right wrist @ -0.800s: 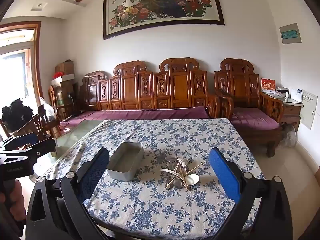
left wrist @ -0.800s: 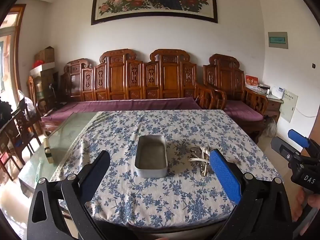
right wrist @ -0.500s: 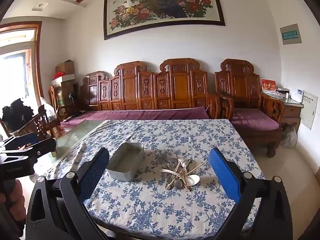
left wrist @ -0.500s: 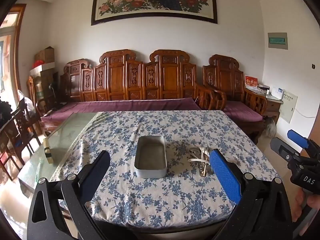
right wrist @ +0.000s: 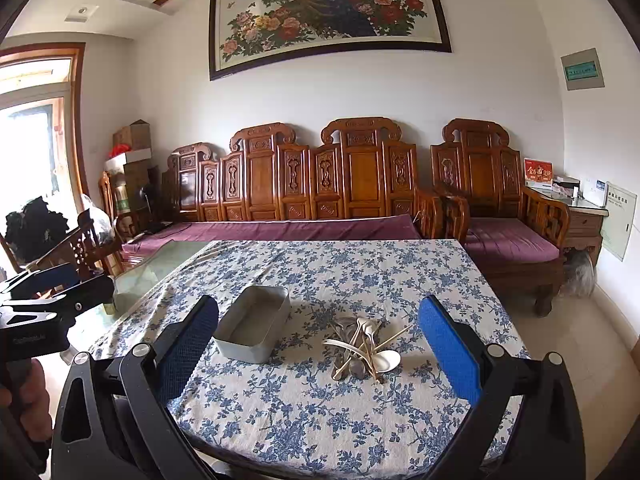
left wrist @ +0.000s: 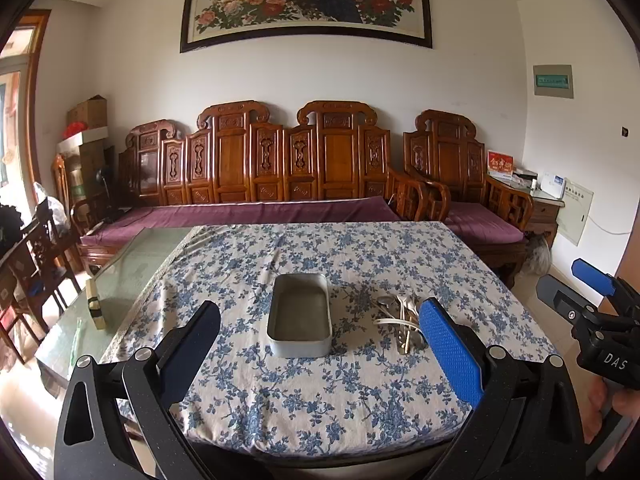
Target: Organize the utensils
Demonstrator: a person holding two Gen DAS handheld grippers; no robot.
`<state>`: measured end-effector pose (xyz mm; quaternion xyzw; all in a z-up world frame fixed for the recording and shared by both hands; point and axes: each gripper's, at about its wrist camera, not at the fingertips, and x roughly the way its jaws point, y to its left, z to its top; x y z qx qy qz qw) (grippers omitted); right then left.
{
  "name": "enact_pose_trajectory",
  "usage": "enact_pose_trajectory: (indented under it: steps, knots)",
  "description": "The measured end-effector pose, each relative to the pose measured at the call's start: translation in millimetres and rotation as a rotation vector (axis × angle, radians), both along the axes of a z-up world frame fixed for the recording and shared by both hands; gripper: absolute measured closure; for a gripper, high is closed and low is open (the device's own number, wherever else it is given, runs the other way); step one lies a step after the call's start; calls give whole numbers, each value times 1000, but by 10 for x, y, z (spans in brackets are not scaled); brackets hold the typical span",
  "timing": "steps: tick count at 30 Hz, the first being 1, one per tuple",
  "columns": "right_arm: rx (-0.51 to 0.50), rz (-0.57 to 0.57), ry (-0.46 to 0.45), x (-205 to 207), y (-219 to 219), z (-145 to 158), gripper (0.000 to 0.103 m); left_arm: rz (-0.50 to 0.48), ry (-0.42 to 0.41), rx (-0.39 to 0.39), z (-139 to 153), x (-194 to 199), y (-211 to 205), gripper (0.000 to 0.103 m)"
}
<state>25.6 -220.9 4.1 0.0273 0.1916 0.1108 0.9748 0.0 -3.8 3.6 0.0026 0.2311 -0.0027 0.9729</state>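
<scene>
Nothing much has changed since a moment ago: both pairs of tongs hover at the near edge of the bench as before, and the tin and the cutlery lie where they lay. The left tongs [left wrist: 320, 354] are spread wide with nothing between their blue pads, and the right tongs [right wrist: 320, 350] gape just as wide and just as empty. From the left wrist view the right tongs [left wrist: 592, 300] show at the far right edge, partly cut off, with a bit of the hand beneath them; from the right wrist view the left tongs [right wrist: 52, 292] show at the left edge in shadow, hard to read. The bench [left wrist: 320, 400] wears a blue-flowered cloth, and its bare glass shows on the left. The metal tin [right wrist: 253, 324] sits near the middle of the cloth, open-topped, with nothing in it. Just to its right, apart from it, lies the heap of utensils [right wrist: 362, 346]: a white spoon, metal spoons and pale sticks crossed over each other, too tangled to count. In the left wrist view the utensils [left wrist: 400, 320] are partly hidden behind the right-hand blue pad. Beyond the bench stands a carved wooden sofa [right wrist: 320, 184] with purple cushions, under a flower painting [right wrist: 328, 12].
</scene>
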Motion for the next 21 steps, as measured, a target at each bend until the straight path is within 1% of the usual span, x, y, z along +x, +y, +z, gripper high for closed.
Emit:
enact_pose_trajectory:
  steps: [21]
  knots:
    - [2, -1, 3, 0, 22, -26, 3, -14, -8, 1, 28, -37, -53, 6]
